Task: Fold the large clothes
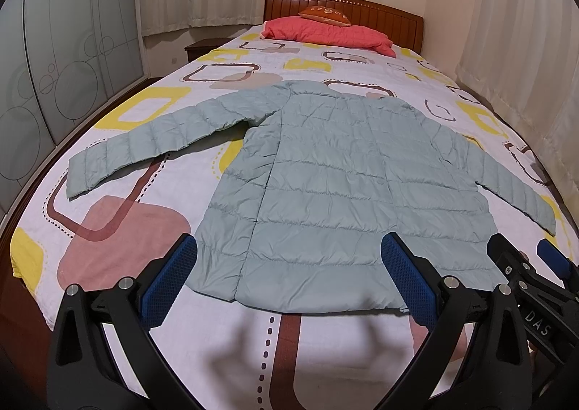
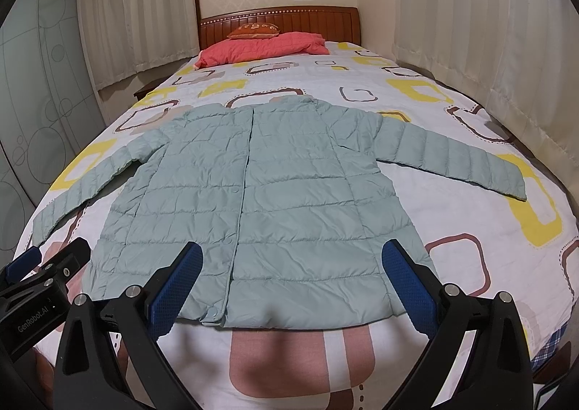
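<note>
A pale green quilted puffer jacket (image 1: 325, 174) lies flat and spread out on the bed, collar toward the headboard, both sleeves stretched out to the sides; it also shows in the right wrist view (image 2: 275, 185). My left gripper (image 1: 289, 272) is open and empty, held above the jacket's hem on its left half. My right gripper (image 2: 291, 276) is open and empty, held above the hem on its right half. The right gripper also shows at the right edge of the left wrist view (image 1: 524, 258), and the left gripper shows at the left edge of the right wrist view (image 2: 54, 258).
The bed (image 1: 108, 229) has a white sheet with yellow, brown and pink squares. A coral quilt (image 1: 325, 33) and an orange cushion (image 1: 325, 13) lie by the wooden headboard (image 1: 362, 8). Curtains hang on both sides; a glass wardrobe (image 1: 54, 66) stands at left.
</note>
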Demonstrator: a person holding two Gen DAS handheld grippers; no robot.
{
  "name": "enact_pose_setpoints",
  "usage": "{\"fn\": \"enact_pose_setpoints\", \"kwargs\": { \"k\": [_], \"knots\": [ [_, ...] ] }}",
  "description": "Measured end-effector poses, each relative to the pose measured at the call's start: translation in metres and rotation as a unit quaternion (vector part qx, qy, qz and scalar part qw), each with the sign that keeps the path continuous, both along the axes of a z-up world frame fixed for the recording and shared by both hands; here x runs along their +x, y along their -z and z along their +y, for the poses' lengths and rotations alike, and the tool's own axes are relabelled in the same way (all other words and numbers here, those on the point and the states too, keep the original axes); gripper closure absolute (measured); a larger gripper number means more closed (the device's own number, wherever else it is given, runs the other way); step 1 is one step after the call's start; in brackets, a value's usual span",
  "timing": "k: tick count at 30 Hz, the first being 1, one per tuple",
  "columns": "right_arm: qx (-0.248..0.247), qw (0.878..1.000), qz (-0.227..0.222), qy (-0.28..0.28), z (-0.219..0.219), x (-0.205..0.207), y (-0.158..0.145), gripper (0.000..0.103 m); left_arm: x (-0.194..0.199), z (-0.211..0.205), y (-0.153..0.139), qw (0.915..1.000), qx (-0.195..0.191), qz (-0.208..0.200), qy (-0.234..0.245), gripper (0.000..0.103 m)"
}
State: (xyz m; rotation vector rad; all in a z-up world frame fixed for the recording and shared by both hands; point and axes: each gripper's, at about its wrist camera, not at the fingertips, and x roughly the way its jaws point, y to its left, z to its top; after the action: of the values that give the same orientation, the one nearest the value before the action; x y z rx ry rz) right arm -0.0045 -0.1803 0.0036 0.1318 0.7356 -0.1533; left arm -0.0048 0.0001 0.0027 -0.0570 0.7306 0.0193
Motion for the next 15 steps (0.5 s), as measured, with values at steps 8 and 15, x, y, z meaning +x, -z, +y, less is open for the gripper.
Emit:
{"fn": "enact_pose_setpoints", "kwargs": {
  "k": [8,15],
  "knots": [
    [0.007,1.0,0.008,0.006,-0.005,0.005,0.004,0.004,0.008,0.007,0.005,0.9995,-0.007,0.03,-0.011,0.002],
    [0.044,0.998,0.017,0.034,-0.046,0.023,0.015,0.004,0.037,0.039,0.014,0.9979,-0.024,0.024,-0.054,0.002]
  ]
}}
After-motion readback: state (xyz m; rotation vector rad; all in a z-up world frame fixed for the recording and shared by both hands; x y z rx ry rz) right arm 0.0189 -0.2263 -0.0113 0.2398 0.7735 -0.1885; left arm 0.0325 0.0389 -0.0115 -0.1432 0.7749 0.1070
